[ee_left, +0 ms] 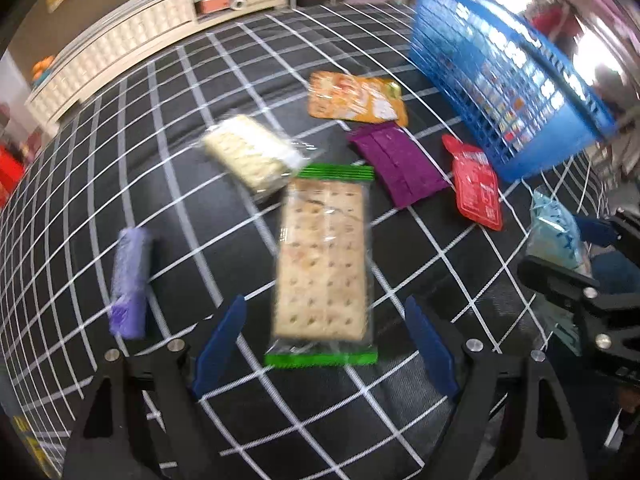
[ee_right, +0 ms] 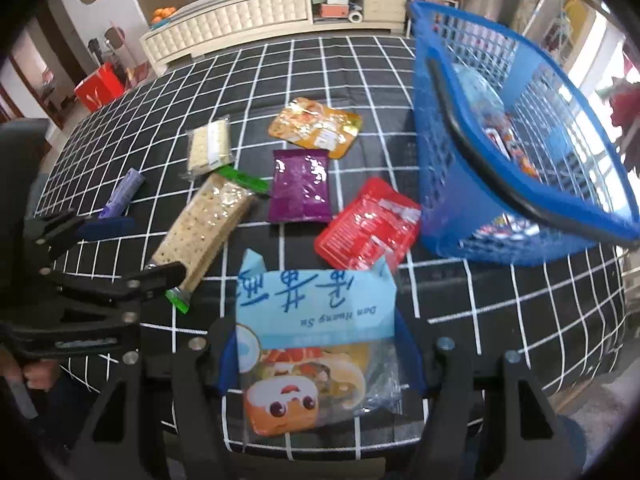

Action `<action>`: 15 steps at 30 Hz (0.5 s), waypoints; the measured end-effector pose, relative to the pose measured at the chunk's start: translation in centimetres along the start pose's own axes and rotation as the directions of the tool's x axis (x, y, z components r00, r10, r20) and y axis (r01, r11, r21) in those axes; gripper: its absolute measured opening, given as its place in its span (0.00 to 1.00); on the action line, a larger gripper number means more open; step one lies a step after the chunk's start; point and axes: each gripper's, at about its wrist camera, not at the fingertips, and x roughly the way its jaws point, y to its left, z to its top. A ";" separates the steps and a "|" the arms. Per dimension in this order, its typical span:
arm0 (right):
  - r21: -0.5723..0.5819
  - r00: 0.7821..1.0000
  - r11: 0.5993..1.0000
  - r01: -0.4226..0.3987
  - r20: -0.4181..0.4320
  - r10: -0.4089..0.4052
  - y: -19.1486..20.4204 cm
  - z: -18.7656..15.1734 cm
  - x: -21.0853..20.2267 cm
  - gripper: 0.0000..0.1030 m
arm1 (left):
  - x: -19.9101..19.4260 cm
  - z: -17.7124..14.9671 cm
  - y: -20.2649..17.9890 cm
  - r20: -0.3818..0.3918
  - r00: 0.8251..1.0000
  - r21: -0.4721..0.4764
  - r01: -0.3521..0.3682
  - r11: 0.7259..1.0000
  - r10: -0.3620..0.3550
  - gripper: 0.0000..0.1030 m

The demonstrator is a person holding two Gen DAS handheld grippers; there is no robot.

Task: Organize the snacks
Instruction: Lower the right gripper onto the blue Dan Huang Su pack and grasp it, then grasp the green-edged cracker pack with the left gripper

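A long cracker pack with green ends [ee_left: 324, 264] lies on the black checked cloth. My left gripper [ee_left: 326, 344] is open above its near end, with a blue pad on either side and neither touching it. My right gripper [ee_right: 318, 356] is shut on a light blue pastry bag [ee_right: 316, 320], held just over the cloth. The blue mesh basket [ee_right: 448, 200] stands tilted to the right, with several snacks inside. From the right wrist view, the left gripper [ee_right: 138, 248] hovers over the cracker pack [ee_right: 204, 224].
Loose on the cloth are a white cracker pack [ee_left: 252, 152], a lilac bar [ee_left: 130, 280], an orange pouch [ee_left: 356, 98], a purple pouch [ee_left: 396, 164] and a red pouch [ee_left: 476, 184] beside the basket [ee_left: 500, 80]. A low white cabinet [ee_right: 240, 20] runs behind the table.
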 end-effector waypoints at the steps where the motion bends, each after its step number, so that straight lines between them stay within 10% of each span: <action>1: 0.013 1.000 1.000 -0.005 -0.001 0.005 -0.3 -0.1 0.0 0.67 | 0.7 0.3 -0.4 -0.012 1.000 0.020 -0.004 1.000 0.004 0.78; 15: 0.078 1.000 0.997 -0.025 -0.015 0.026 -2.2 -0.7 0.3 0.67 | 4.2 2.1 -0.2 -0.051 0.997 0.024 -0.052 0.998 0.053 0.66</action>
